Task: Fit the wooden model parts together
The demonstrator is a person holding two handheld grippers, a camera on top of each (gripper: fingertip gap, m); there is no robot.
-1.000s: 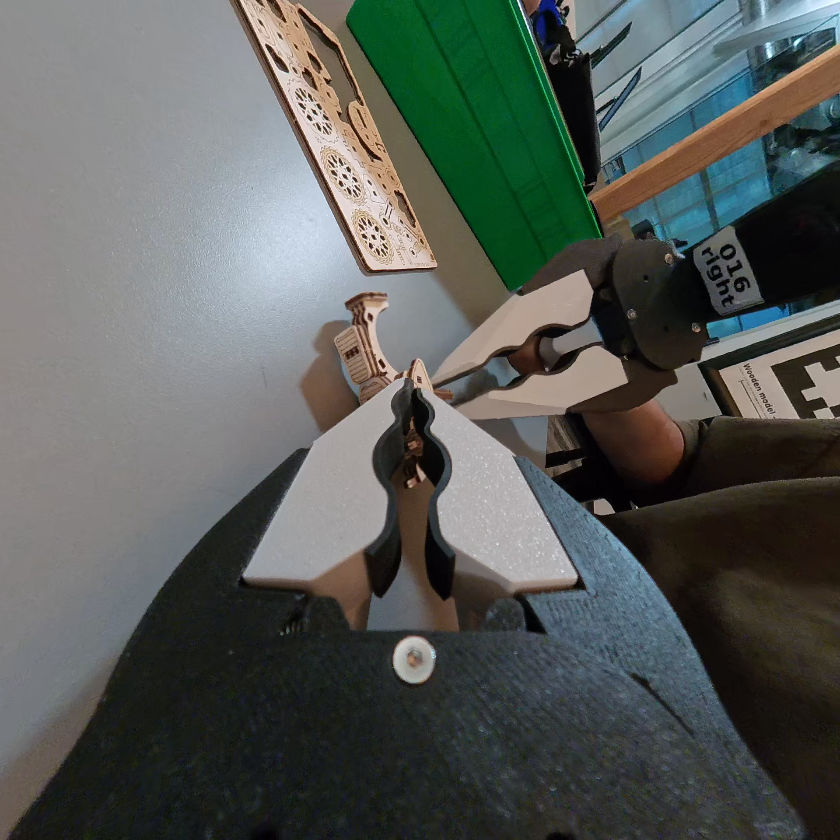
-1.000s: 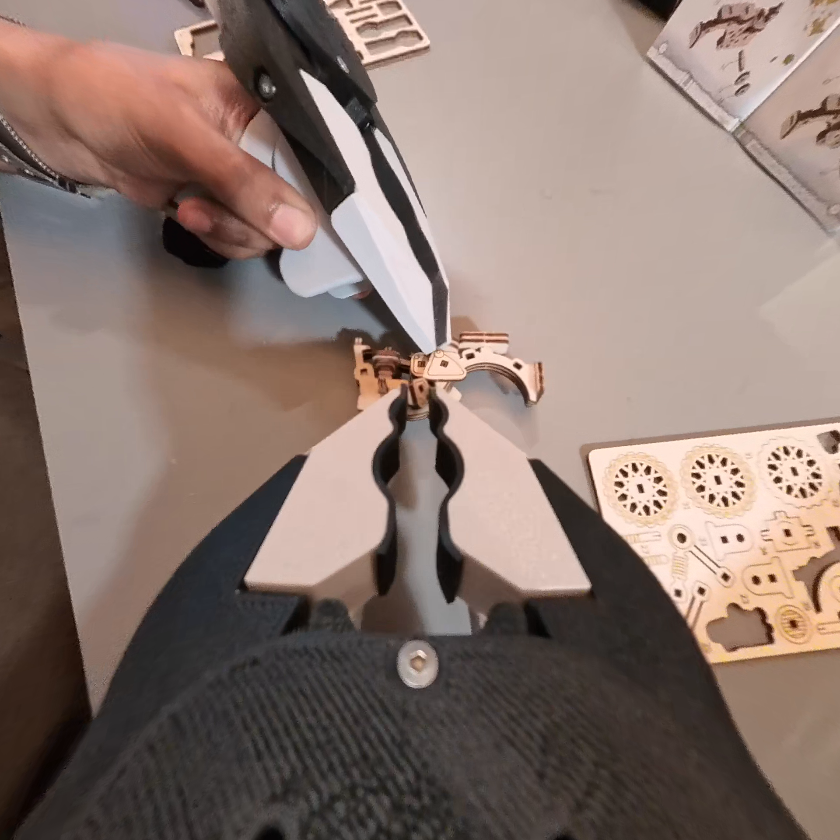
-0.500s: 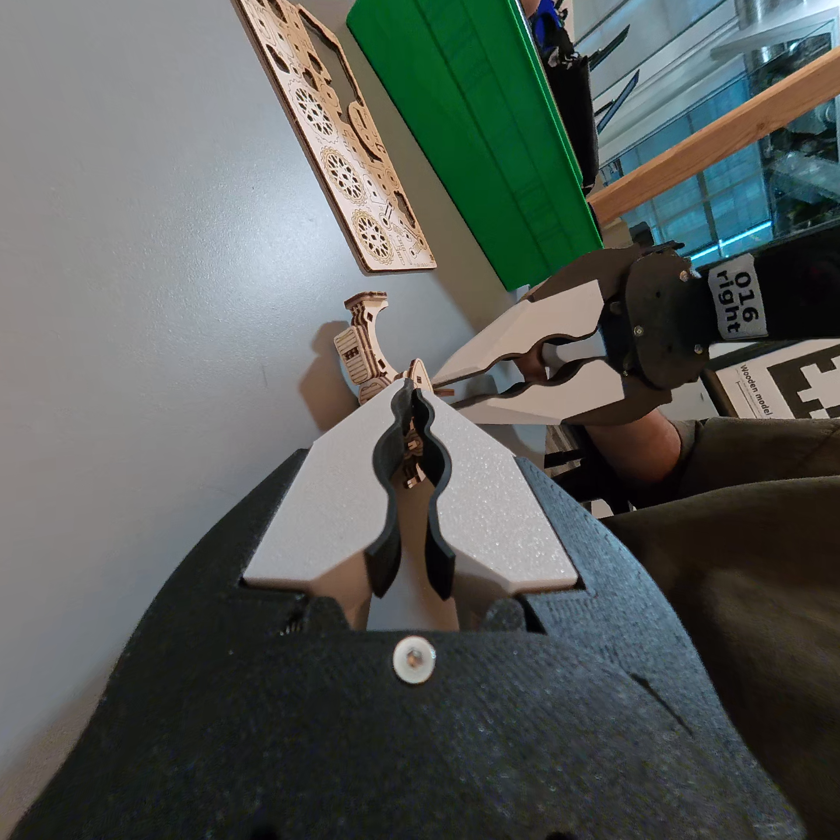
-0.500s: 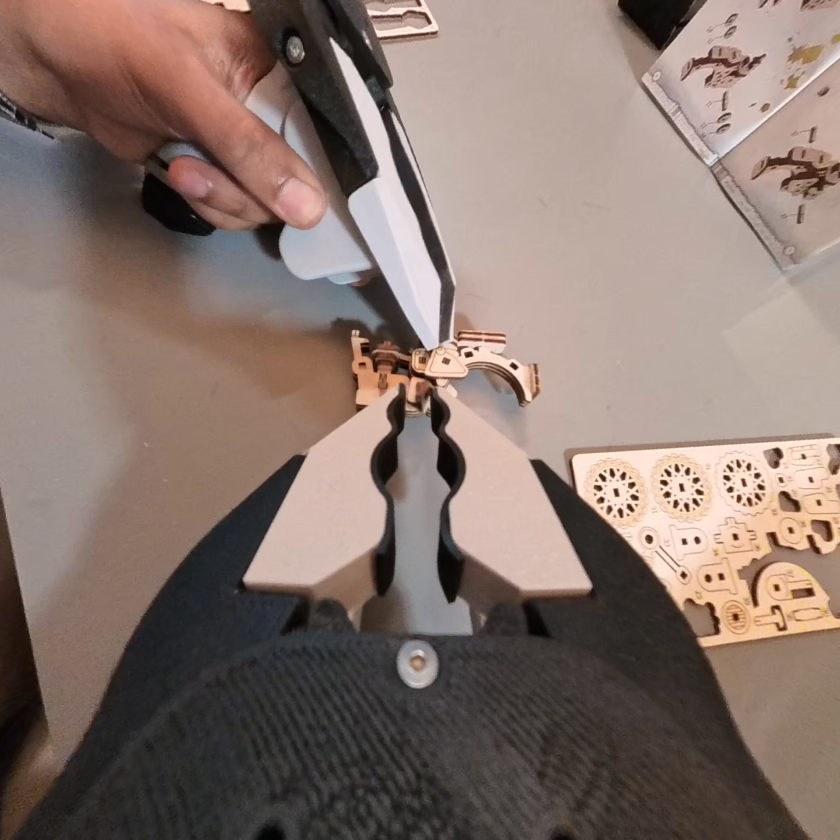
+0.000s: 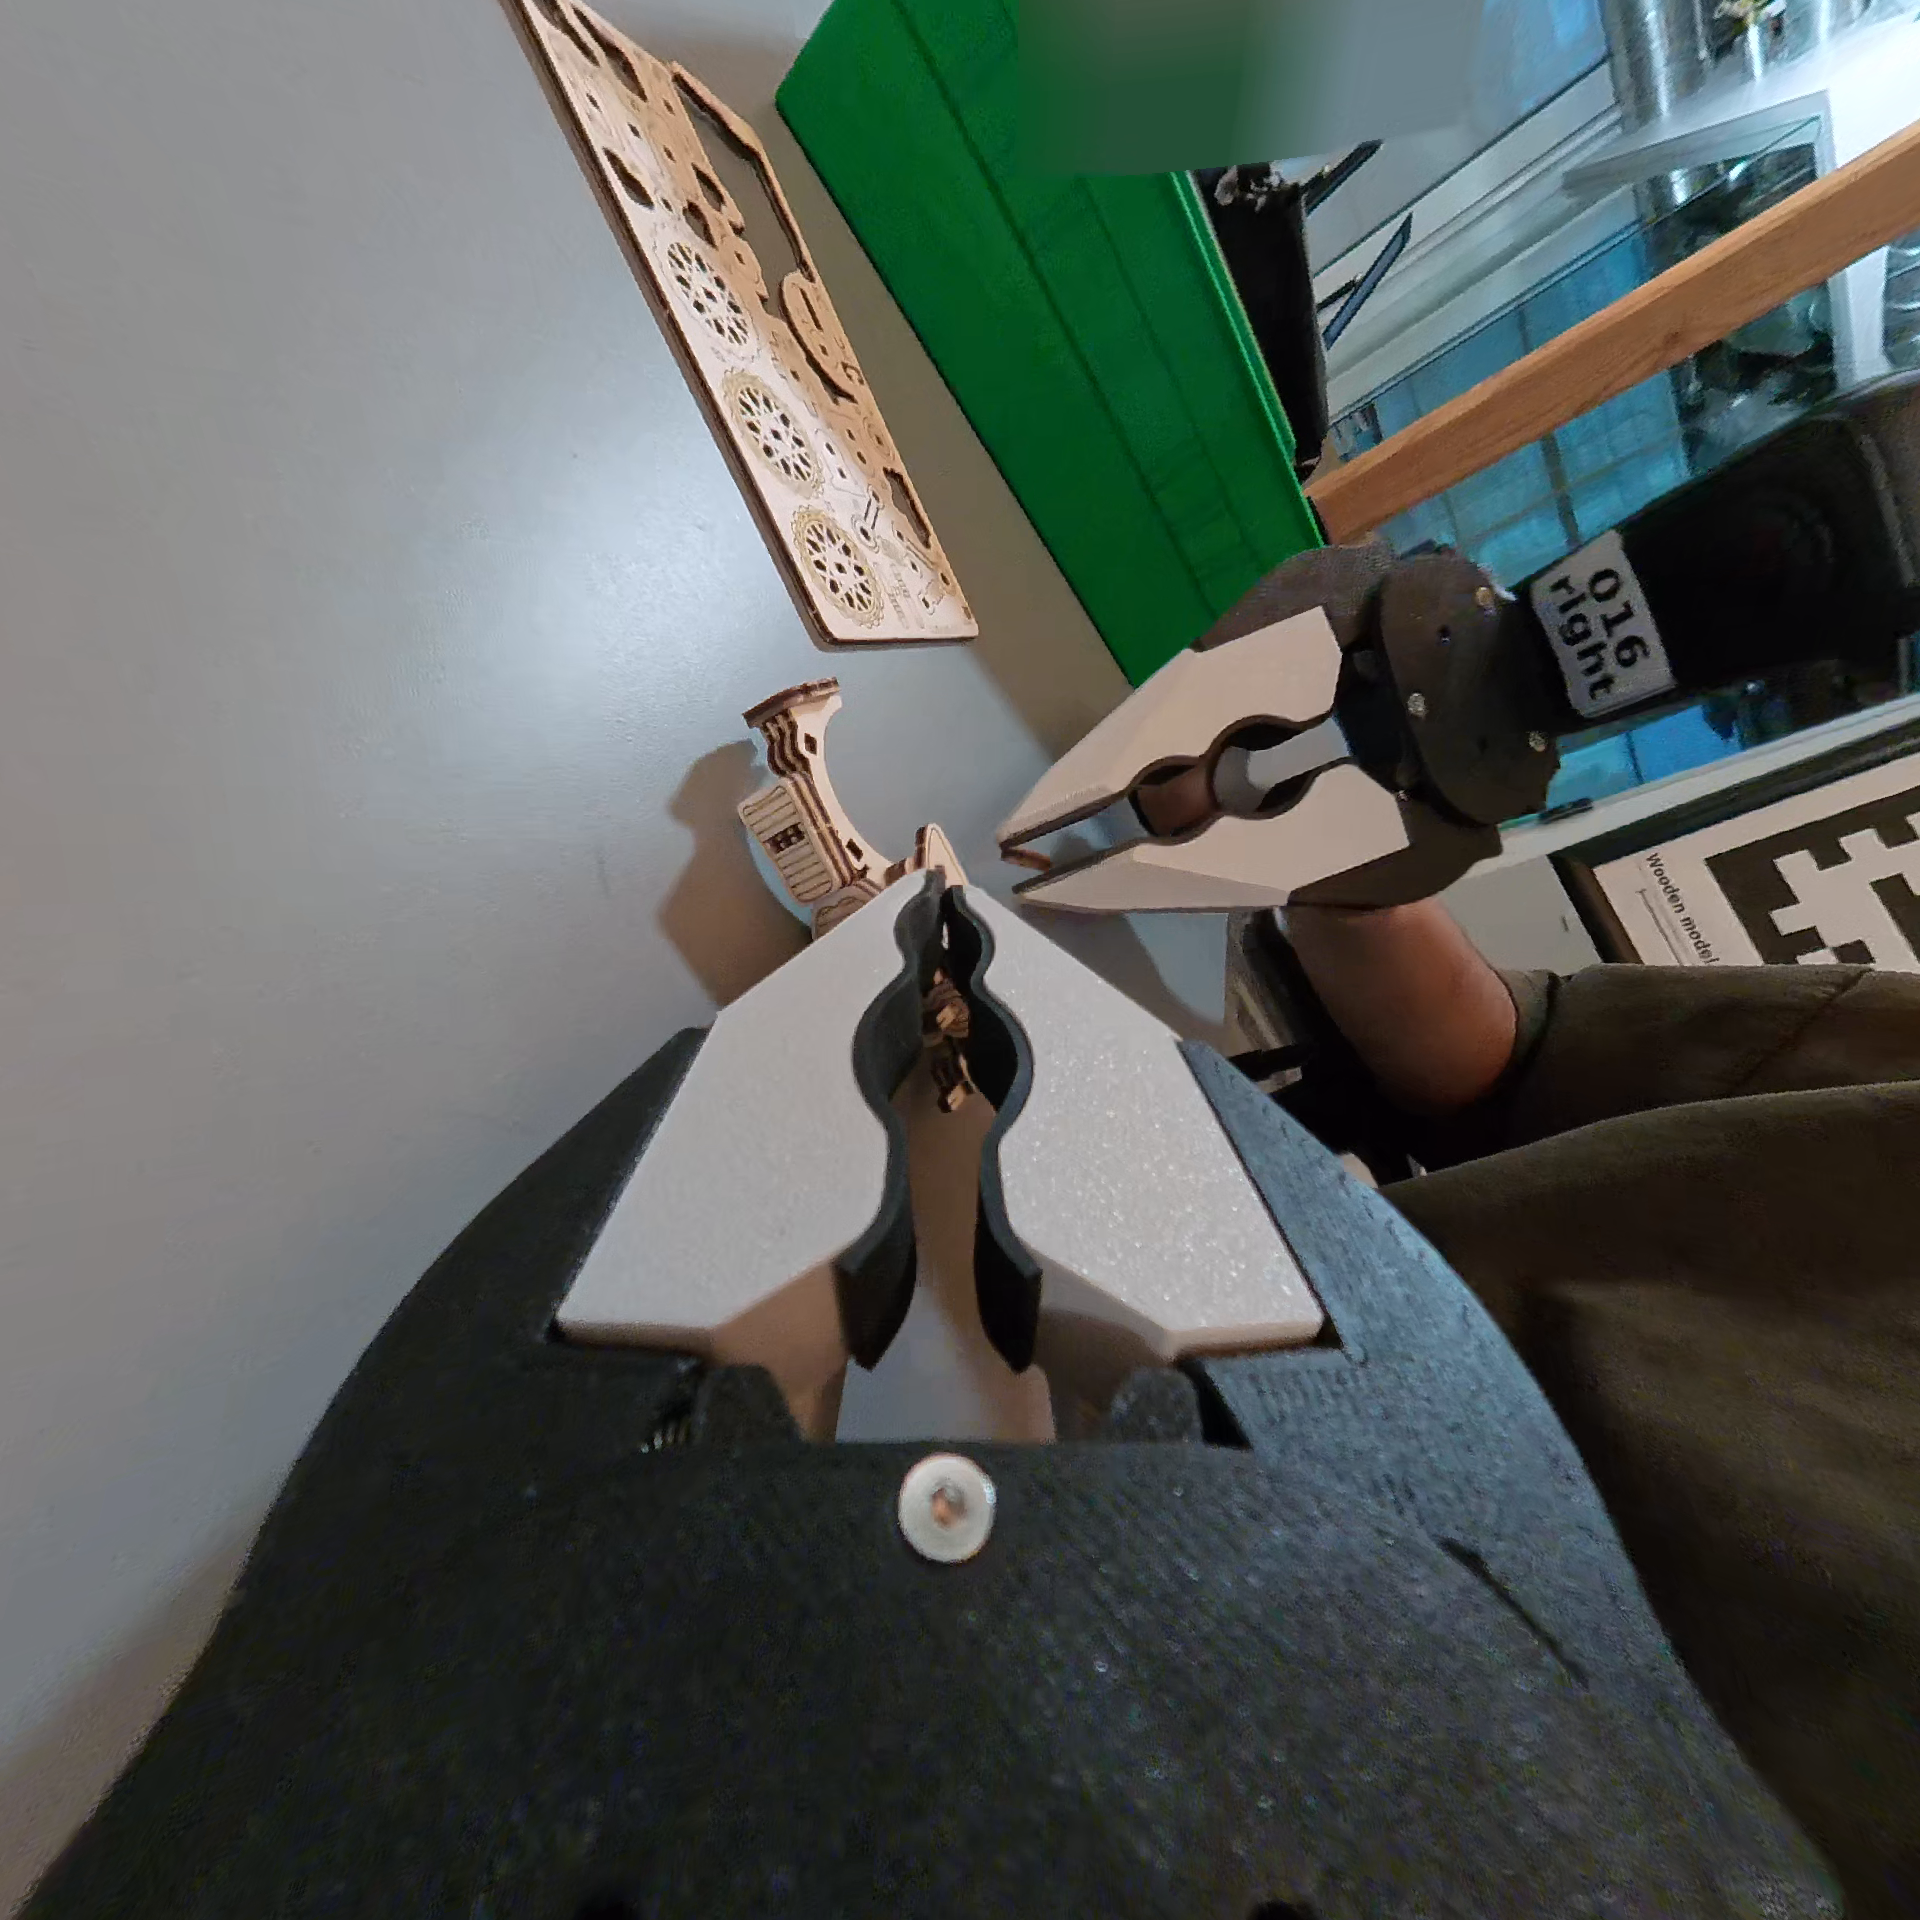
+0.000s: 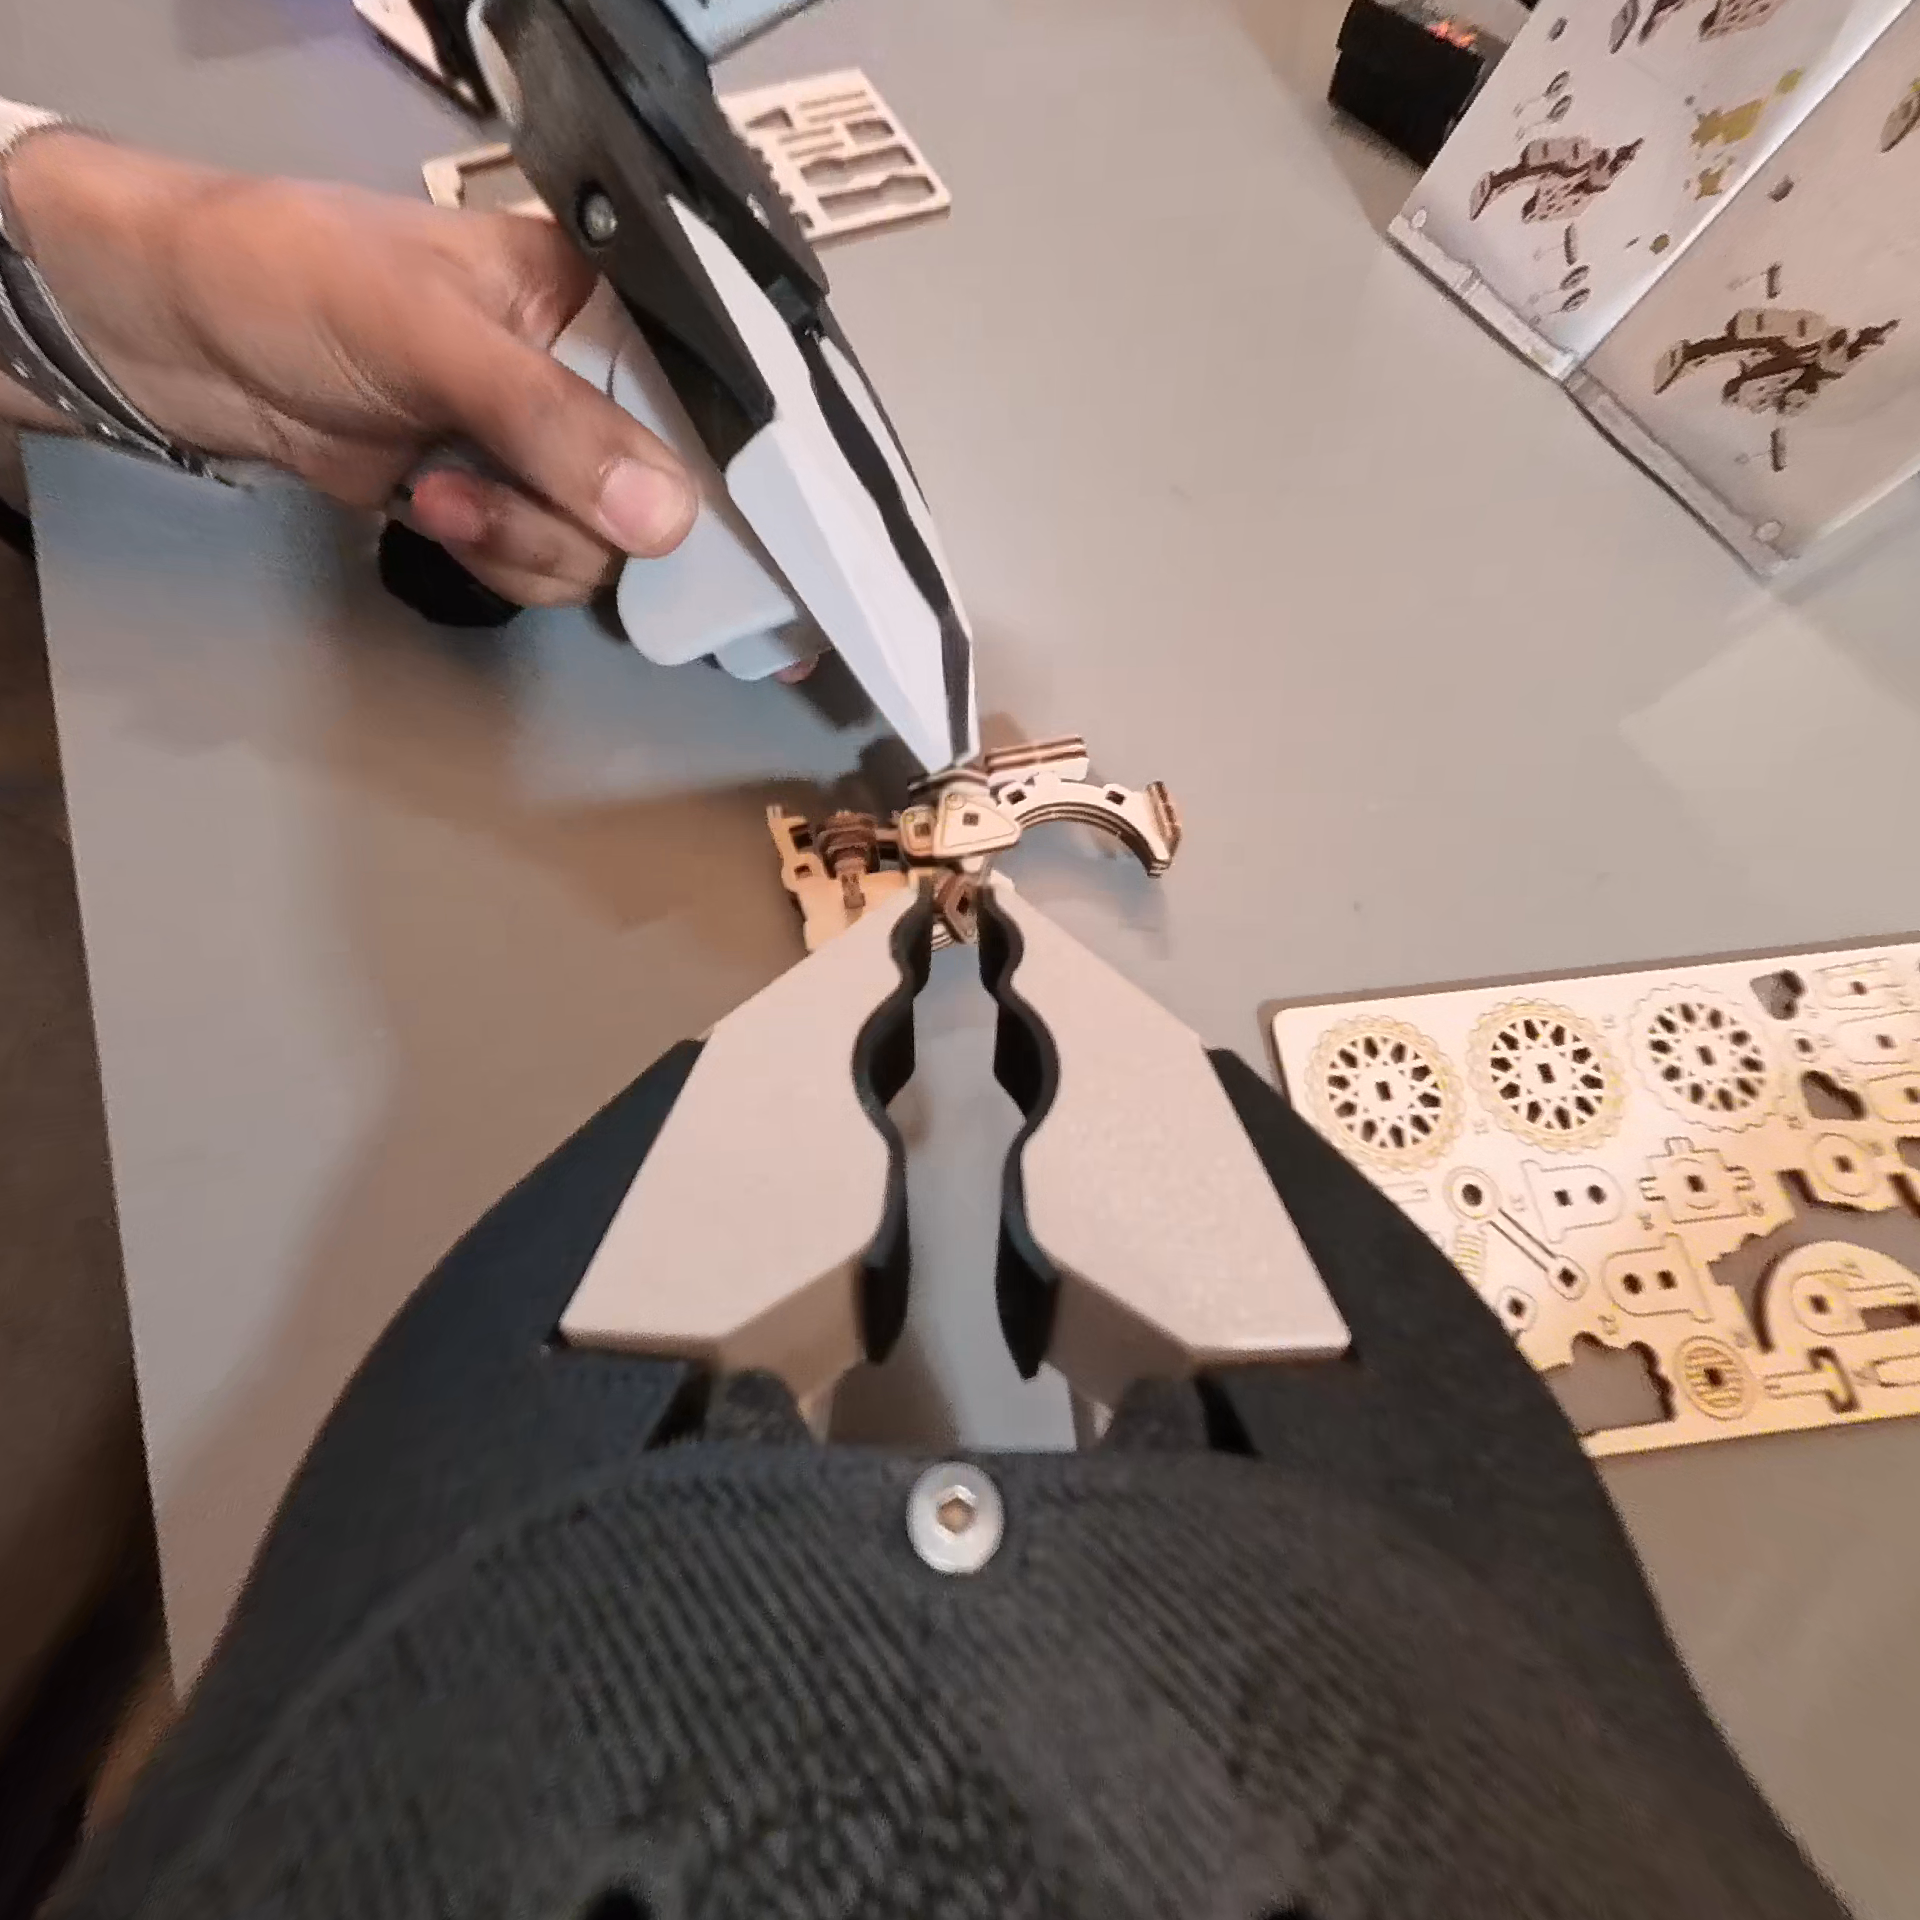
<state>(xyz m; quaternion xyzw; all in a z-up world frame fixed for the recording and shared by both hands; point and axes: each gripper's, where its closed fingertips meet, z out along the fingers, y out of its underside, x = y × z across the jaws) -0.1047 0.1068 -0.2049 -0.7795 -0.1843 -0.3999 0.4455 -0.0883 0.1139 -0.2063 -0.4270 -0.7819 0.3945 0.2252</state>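
A partly built wooden model (image 5: pixel 795 821) with a curved arm stands on the grey table; it also shows in the right wrist view (image 6: pixel 1060 805). My left gripper (image 5: pixel 935 888) is shut on the model's near end and comes in from the upper left in the right wrist view (image 6: pixel 951 758). My right gripper (image 6: pixel 958 916) is shut on a small wooden piece (image 6: pixel 958 900) and holds it just in front of the model's pointed part. In the left wrist view the right gripper (image 5: pixel 1013 860) sits a little to the right of the model, with the small piece (image 5: pixel 1031 858) in its tips.
A wooden parts sheet (image 6: pixel 1610 1174) with gear wheels lies to the right; it also shows in the left wrist view (image 5: pixel 748 343). A green box (image 5: pixel 1039 291) lies beyond it. Instruction sheets (image 6: pixel 1714 239), another parts sheet (image 6: pixel 831 166) and a black box (image 6: pixel 1413 73) lie at the far side. Left and right tips are no more than a few centimetres apart.
My right gripper has drawn back a little from the model, with the small piece still in its tips. My left gripper has kept its hold on the model.
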